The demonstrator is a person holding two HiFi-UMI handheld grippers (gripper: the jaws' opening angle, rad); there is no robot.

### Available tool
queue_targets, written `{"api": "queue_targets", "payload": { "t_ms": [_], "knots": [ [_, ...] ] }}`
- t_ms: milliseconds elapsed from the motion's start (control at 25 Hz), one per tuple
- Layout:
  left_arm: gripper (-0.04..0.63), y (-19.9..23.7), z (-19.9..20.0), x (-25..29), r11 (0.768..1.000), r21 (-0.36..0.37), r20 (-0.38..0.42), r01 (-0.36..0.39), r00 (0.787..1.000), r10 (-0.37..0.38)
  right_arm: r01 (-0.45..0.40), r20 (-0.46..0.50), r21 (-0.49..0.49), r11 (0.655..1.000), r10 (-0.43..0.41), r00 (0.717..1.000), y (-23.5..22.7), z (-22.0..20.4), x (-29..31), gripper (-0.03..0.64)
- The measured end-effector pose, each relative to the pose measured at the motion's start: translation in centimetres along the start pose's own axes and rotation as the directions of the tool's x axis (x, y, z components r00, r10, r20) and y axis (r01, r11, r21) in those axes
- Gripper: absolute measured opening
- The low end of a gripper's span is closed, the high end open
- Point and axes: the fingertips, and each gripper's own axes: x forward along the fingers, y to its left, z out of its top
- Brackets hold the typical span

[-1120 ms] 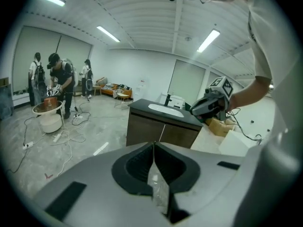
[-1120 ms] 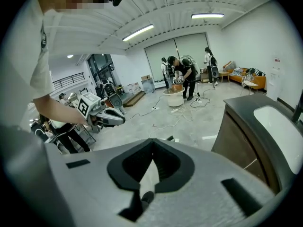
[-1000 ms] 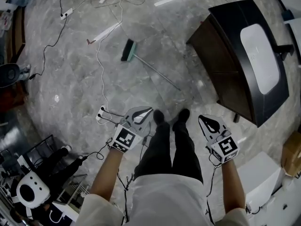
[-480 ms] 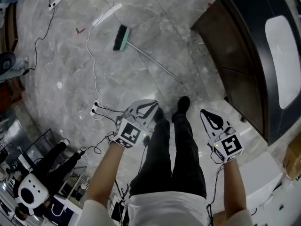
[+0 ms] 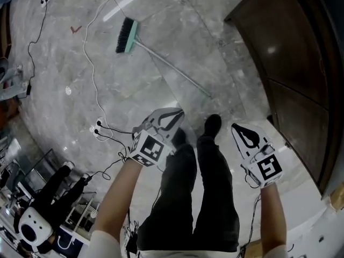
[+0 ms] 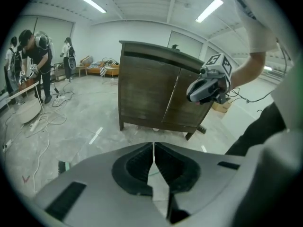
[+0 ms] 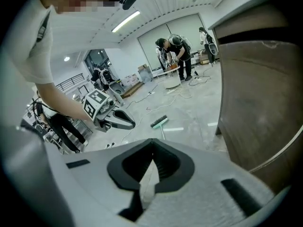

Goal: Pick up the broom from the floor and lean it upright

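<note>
The broom [image 5: 172,70] lies flat on the grey marble floor, its green and black head [image 5: 125,35] at the far left and its thin handle running toward my feet. The head also shows small in the left gripper view [image 6: 62,166] and the right gripper view [image 7: 159,121]. My left gripper [image 5: 173,113] is shut and empty, short of the handle's near end. On the other side of my legs, my right gripper [image 5: 235,126] is shut and empty too. Each gripper shows in the other's view: the right one [image 6: 190,95], the left one [image 7: 131,124].
A dark wooden cabinet [image 5: 290,52] stands at the right, close to the handle's near end. White cables and a plug strip [image 5: 98,128] trail over the floor at the left. My legs [image 5: 207,187] stand between the grippers. People [image 6: 35,56] work at the far end of the room.
The floor, broom and cabinet have come closer and larger in the head view as both grippers sank toward the floor. Both stay shut and empty.
</note>
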Motion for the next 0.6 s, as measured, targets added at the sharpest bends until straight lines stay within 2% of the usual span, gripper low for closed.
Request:
{"api": "queue_targets", "payload": {
  "t_ms": [200,400,600],
  "knots": [
    [0.011,1.7,-5.0,5.6,1.0,0.024,-0.021,0.02,1.0,-0.019,-0.008,-0.002,0.021,1.0,0.008,1.0,-3.7,-4.7,4.4,0.002],
    [0.011,4.4,-10.3,10.3,0.994,0.103,-0.068,0.026,0.997,-0.019,-0.023,-0.011,0.01,1.0,0.023,1.0,-6.2,-8.7,8.4,0.002],
    [0.012,6.0,-14.3,14.4,0.983,0.173,-0.118,0.07,0.992,-0.05,-0.053,-0.02,-0.019,0.998,0.052,0.998,-8.6,-12.5,11.5,0.002]
  ]
}}
